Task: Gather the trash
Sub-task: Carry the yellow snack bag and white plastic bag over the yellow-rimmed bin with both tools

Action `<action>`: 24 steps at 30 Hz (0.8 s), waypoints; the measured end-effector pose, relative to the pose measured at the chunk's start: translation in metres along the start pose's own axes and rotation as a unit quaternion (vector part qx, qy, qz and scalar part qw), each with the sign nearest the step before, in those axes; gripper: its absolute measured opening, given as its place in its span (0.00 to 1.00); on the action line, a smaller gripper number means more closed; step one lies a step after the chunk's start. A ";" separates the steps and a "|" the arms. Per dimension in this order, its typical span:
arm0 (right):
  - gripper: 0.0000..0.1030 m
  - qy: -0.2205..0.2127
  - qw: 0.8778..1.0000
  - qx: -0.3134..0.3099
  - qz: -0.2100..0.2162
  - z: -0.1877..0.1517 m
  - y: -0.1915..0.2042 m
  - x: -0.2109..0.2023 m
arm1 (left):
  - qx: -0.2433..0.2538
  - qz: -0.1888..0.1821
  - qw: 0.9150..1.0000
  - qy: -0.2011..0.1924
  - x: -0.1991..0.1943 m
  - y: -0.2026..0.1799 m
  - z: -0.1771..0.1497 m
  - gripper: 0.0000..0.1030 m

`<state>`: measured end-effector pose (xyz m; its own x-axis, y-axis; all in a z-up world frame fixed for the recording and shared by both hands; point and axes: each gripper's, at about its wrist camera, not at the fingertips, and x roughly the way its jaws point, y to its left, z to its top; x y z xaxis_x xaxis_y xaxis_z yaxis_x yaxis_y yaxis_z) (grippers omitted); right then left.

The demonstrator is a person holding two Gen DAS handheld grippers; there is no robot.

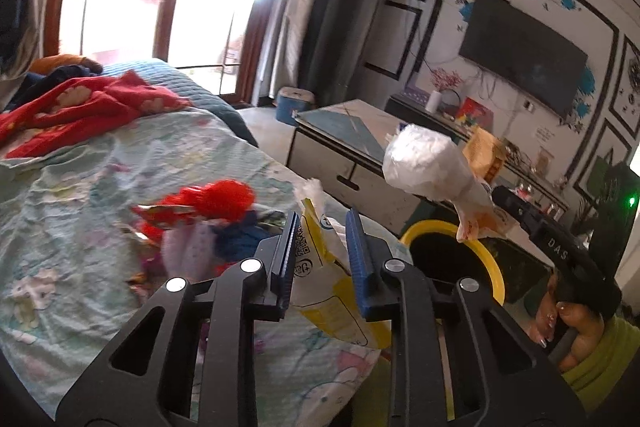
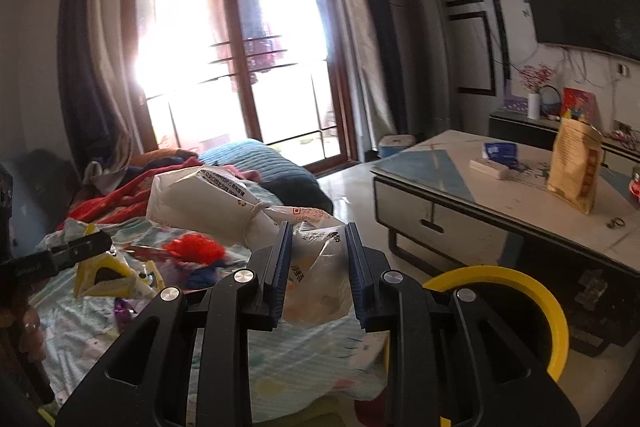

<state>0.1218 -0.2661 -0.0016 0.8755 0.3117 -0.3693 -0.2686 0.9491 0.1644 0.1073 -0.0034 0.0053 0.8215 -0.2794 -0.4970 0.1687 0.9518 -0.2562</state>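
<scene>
In the left wrist view my left gripper (image 1: 323,223) is shut on a yellow and white wrapper (image 1: 332,291), held over the edge of the bed. Just to its right stands a bin with a yellow rim (image 1: 492,263) and a dark inside. Above the bin, my right gripper (image 1: 500,195) is shut on the neck of a tied white plastic bag (image 1: 424,163). The right wrist view shows the right gripper (image 2: 316,231) pinching that bag (image 2: 200,199), with the bin's rim (image 2: 552,307) lower right. At the left, the left gripper (image 2: 102,241) carries the wrapper (image 2: 104,279).
More litter, a red fluffy piece (image 1: 224,199) among it, lies on the floral bedsheet (image 1: 80,207) with a red cloth (image 1: 88,107) behind. A low coffee table (image 2: 500,187) bearing a brown snack bag (image 2: 576,163) stands close behind the bin. A hand in a green sleeve (image 1: 592,367) holds the right gripper.
</scene>
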 end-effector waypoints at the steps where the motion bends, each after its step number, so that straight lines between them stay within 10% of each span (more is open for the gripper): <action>1: 0.25 0.000 1.000 0.003 -0.004 -0.001 -0.005 -0.001 | 0.001 -0.005 1.000 0.006 0.008 -0.006 -0.001 0.16; 24: 0.25 0.054 0.980 0.111 -0.155 -0.035 -0.133 0.003 | 0.082 -0.141 0.983 0.082 0.127 -0.141 -0.016 0.16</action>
<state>0.1466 -0.3898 -0.0565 0.8498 0.0236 -0.5266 0.1088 0.9696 0.2192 0.1788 -0.1749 -0.0352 0.6329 -0.5394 -0.5554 0.4738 0.8372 -0.2732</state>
